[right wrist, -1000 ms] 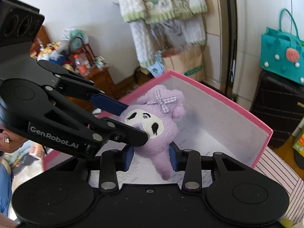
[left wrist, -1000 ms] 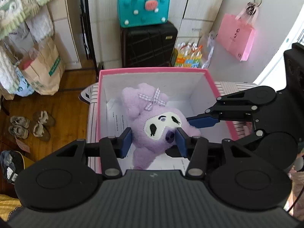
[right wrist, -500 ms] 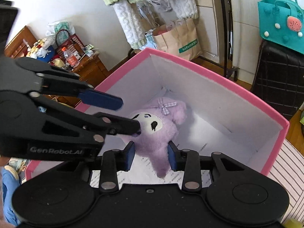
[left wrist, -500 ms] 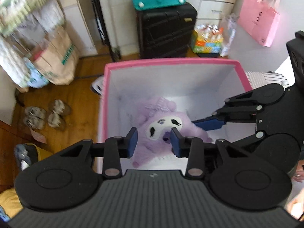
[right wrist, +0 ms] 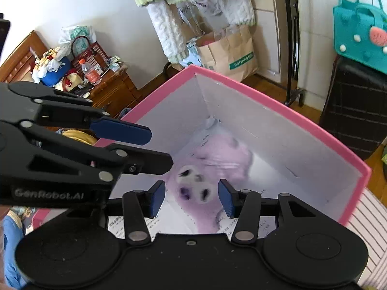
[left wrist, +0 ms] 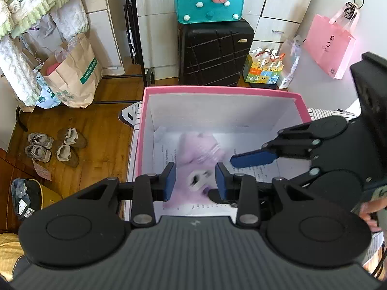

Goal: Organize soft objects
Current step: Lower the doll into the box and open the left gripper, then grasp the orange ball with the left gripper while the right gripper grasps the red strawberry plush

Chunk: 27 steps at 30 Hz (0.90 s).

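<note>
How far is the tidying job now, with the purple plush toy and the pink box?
Done: the purple plush toy is inside the pink box, blurred, seemingly dropping onto the printed paper. In hand: nothing; the left tongs and right tongs are both open above it. Left: no other soft toy is visible.

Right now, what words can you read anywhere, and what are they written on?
"GenRobot.AI": on the side of the left gripper.
"hotwind", with letters after it that I cannot read: on the green stripe of the brown paper bag.
Pink bag: small print, too small to read.
Papers in the pink box: printed lines, too small and blurred.
</note>
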Tool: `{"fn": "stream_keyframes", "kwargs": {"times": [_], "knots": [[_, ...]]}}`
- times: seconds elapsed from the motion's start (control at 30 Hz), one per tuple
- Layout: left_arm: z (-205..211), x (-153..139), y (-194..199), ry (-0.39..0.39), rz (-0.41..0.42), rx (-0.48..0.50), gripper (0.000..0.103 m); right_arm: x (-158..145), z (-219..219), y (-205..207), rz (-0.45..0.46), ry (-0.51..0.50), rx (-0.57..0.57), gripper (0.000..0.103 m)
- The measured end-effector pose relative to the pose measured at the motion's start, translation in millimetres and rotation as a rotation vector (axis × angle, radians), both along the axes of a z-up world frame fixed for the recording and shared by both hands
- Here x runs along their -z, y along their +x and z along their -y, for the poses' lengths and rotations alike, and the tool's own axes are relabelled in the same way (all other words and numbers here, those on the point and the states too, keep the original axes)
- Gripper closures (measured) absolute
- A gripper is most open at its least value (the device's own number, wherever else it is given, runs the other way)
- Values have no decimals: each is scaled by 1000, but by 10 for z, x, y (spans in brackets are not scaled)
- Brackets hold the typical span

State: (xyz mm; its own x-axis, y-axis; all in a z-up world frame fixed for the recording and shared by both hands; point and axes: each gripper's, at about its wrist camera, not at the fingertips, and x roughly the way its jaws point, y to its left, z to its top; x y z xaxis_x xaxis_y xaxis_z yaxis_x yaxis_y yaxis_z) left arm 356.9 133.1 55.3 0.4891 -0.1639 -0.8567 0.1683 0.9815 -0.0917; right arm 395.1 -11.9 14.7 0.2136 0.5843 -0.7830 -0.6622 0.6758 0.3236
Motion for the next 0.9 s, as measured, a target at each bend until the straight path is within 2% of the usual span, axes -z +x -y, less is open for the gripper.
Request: {"fn": "stream_keyframes", "kwargs": {"times": [0.17,0.43,0.77,0.9], "knots": [[6,-42,-150,-24,5,17,69,-202,180,-198,55,14,6,49],[89,-336,-532,-12,72,61,65,-601,436,-679,161,2,23,49],[140,-726,-1142,28,133,105,57,-1016,571,-1236,255,1,12,49],[160,-862,-1412,30,155,126,50,-1147,648,-1461,289,8,8,49]]}}
